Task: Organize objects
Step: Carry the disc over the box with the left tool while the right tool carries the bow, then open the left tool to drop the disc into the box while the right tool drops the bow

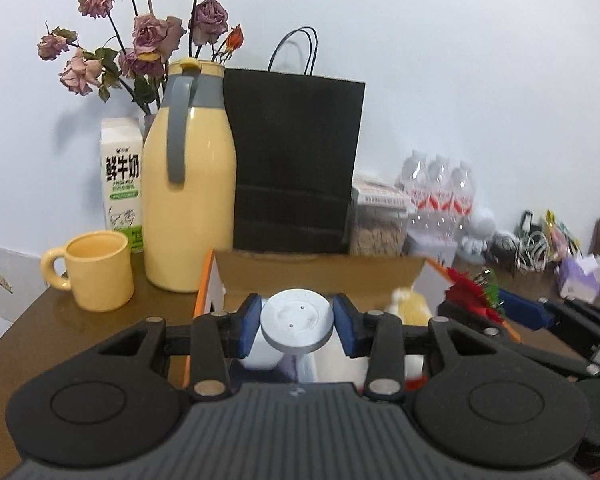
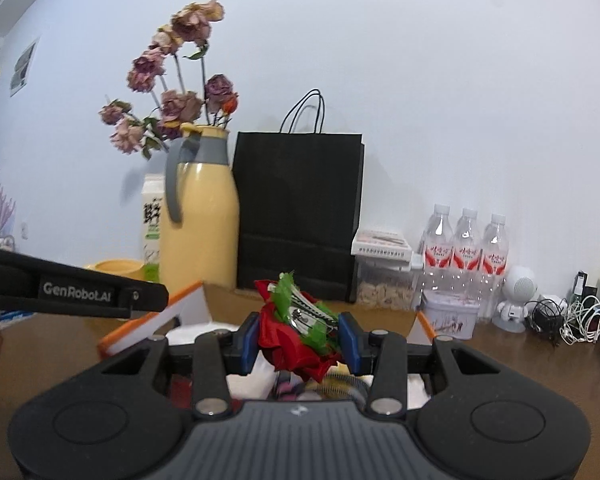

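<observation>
White wall backs a brown surface (image 1: 60,320). Milk carton (image 1: 122,176) reads "鲜牛奶", beside a yellow flask (image 1: 190,200) and black paper bag (image 1: 296,160). Left tool (image 1: 296,326) pinches a grey disc-topped object (image 1: 297,320) above the cardboard box (image 1: 320,276). Right tool (image 2: 299,338) pinches a red-green bundle (image 2: 296,332); the neighbouring tool arm reads "GenRobot.AI" (image 2: 77,291).

Red-and-green flower clip (image 2: 300,328) between the right gripper's (image 2: 299,338) blue fingers (image 2: 349,342), above an open cardboard box (image 2: 220,300).

Yellow jug (image 1: 190,196), black paper bag (image 1: 292,160), red-green bundle (image 2: 300,328).
</observation>
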### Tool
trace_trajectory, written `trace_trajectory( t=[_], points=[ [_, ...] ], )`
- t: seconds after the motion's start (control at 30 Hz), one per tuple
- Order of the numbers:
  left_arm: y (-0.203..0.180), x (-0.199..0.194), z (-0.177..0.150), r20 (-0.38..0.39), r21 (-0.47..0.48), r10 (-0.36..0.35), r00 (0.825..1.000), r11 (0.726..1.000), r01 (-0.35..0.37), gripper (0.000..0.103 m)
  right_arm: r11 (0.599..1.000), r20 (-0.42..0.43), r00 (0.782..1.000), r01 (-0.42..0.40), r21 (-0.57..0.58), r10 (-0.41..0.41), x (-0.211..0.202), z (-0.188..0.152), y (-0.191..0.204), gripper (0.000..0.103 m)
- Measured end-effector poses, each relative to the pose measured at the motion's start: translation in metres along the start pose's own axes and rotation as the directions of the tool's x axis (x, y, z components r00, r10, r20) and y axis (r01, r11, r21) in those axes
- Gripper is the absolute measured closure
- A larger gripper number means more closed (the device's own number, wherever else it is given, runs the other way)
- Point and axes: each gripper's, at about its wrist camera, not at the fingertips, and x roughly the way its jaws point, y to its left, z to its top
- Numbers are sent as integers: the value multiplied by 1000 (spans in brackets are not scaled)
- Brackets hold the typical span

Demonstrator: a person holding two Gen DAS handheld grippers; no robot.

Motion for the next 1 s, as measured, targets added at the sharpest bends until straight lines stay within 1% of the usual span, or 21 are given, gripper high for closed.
trace_trajectory(
  t=[0.07,0.17,0.33,0.47,0.6,0.7,0.73,0.77,0.8,0.83,0.87,0.9,0.93,0.97,1.0],
  points=[
    [-1,11,5,6,-8,1,1000,1000,0,63,1000,-5,1000,9,6,-9,16,3,0,63],
    [-1,31,12,12,-23,23,1000,999,-23,63,999,-26,1000,11,30,-10,40,6,-3,63],
    [2,59,13,-11,-44,48,999,998,-49,63,998,-54,998,25,53,-23,72,2,-8,63],
    [6,75,5,-48,-29,48,998,998,-49,63,998,-91,996,-1,66,7,87,-9,-11,63],
    [7,86,0,-68,-16,46,997,999,-48,63,996,-123,992,-18,84,28,94,-15,-15,63],
    [9,87,-3,-69,-16,44,997,999,-45,62,996,-137,990,-21,90,33,94,-17,-15,62],
    [10,87,-4,-65,-18,44,997,999,-45,63,995,-141,989,-24,96,38,94,-17,-16,61],
    [12,86,-4,-59,-21,45,997,999,-46,58,994,-146,988,-27,105,42,93,-17,-17,59],
    [13,85,-4,-52,-24,45,998,999,-46,51,993,-149,988,-29,112,46,92,-17,-18,56],
    [14,84,-4,-45,-29,43,998,999,-44,32,993,-152,987,-28,114,46,91,-18,-19,45],
    [15,83,-3,-33,-35,43,999,998,-44,12,993,-149,988,-25,117,42,90,-18,-19,30],
    [17,80,-4,-14,-42,46,999,998,-47,3,992,-144,989,-21,124,39,89,-19,-20,20],
    [17,79,-3,-1,-45,52,999,998,-52,0,991,-138,990,-20,134,39,88,-19,-21,4],
    [17,78,-3,2,-48,60,998,997,-60,0,989,-134,990,-24,144,43,87,-20,-22,0],
    [18,79,-2,-4,-50,61,998,997,-61,0,988,-134,990,-30,150,50,87,-19,-23,0]
  ],
)
